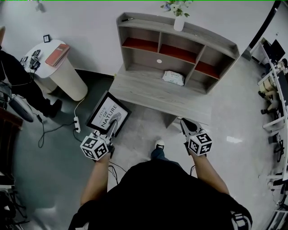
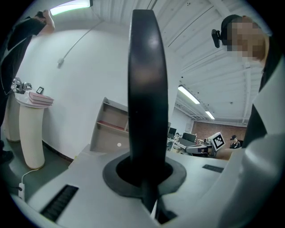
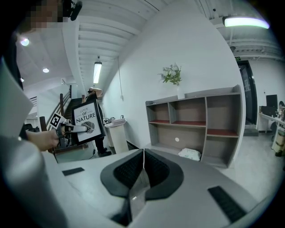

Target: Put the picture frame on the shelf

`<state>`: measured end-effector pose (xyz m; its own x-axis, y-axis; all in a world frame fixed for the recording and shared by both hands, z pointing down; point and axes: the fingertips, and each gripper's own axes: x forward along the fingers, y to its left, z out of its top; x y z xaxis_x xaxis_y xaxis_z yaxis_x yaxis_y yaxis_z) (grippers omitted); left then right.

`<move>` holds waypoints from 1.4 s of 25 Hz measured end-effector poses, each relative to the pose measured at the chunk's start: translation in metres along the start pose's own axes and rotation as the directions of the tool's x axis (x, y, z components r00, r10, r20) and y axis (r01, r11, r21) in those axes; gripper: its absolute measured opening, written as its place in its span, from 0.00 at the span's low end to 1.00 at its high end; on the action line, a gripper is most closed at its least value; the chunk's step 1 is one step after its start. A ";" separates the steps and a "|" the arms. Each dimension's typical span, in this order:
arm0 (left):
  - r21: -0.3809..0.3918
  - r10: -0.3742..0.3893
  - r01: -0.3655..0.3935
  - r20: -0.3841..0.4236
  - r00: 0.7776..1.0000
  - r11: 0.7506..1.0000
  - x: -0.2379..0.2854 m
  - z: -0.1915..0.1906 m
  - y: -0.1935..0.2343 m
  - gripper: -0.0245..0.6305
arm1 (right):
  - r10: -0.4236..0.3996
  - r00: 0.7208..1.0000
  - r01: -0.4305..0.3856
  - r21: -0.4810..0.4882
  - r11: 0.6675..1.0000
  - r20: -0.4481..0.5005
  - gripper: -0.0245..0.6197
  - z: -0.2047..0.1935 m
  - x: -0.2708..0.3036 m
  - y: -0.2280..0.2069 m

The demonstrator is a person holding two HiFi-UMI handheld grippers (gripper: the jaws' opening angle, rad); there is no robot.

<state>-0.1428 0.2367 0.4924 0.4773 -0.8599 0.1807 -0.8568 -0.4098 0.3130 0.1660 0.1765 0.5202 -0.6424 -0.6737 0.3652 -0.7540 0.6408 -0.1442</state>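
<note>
L gripper (image 1: 113, 129) fingers clamped tight; R gripper (image 1: 184, 124) fingers shut, empty; L arm (image 1: 96, 179), R arm (image 1: 211, 173) fwd.

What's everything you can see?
picture frame: one, black, white print, held at left
shelf: one, grey with red boards, straight ahead
plant: one, green, in white vase on top of the shelf
packet: one, white, on the shelf's lower board
round stand: one, white, left of the shelf
books: small stack, reddish, on the stand
power strip: one, white, on the floor
left hand-held gripper: one, grey, shut on the picture frame
right hand-held gripper: one, grey, shut, empty
</note>
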 end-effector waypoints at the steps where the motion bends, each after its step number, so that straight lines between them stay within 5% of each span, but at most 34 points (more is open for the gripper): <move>1: -0.001 0.006 -0.006 0.000 1.000 1.000 0.000 -0.001 0.001 0.08 | 0.005 1.000 -0.005 0.000 1.000 0.000 0.07 0.000 0.002 0.000; 35: -0.039 0.064 -0.064 -0.008 0.998 0.997 0.115 0.029 0.051 0.08 | 0.095 0.995 -0.096 -0.023 0.995 -0.036 0.07 0.039 0.129 -0.099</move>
<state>-0.1369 0.1077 0.5018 0.4231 -0.8819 0.2078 -0.8775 -0.3417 0.3366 0.1525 0.0121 0.5456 -0.7059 -0.5959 0.3829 -0.6854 0.7111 -0.1570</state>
